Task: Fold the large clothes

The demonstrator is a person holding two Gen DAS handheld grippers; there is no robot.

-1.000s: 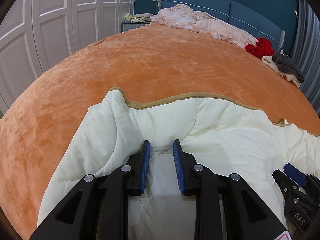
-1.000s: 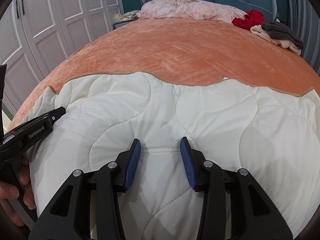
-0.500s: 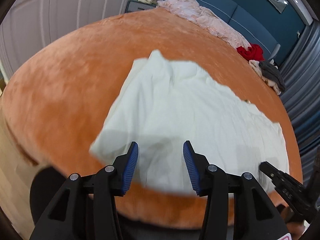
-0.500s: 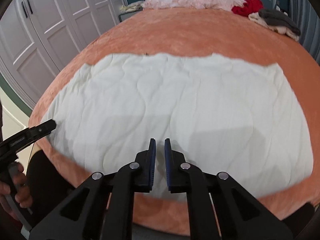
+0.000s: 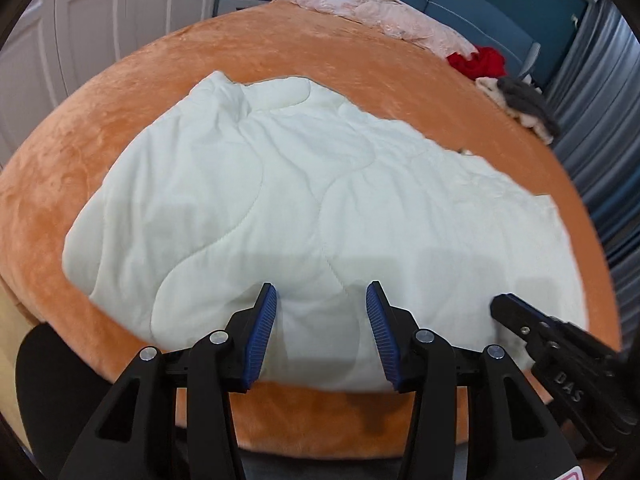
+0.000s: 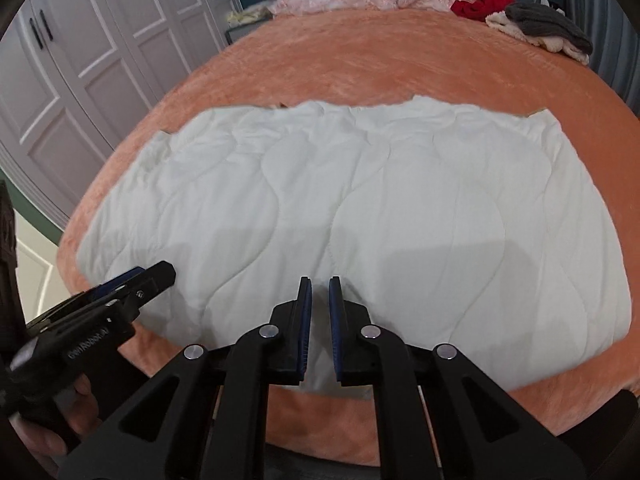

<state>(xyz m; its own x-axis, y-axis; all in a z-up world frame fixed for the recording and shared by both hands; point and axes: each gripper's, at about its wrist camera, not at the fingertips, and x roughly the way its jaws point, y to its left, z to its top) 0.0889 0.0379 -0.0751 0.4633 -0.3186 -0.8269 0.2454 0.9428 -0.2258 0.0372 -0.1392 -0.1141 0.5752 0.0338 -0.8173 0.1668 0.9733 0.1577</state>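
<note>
A cream quilted garment (image 5: 304,200) lies folded and spread flat on the orange bed cover (image 5: 120,92); it also shows in the right wrist view (image 6: 360,208). My left gripper (image 5: 322,300) is open and empty, held above the garment's near edge. My right gripper (image 6: 319,284) has its jaws nearly together with nothing between them, above the near edge. The right gripper shows in the left wrist view (image 5: 520,320), the left gripper in the right wrist view (image 6: 132,280).
At the head of the bed lie a pink lacy bedspread (image 5: 372,12), a red cloth (image 5: 480,60) and a grey and cream pile (image 5: 520,104). White wardrobe doors (image 6: 80,60) stand on the left. The bed's near edge (image 6: 340,412) is below my grippers.
Both grippers have let go of the garment and pulled back and up from it. The left gripper opened wide; the right one closed to a narrow gap. The garment now lies flat.
</note>
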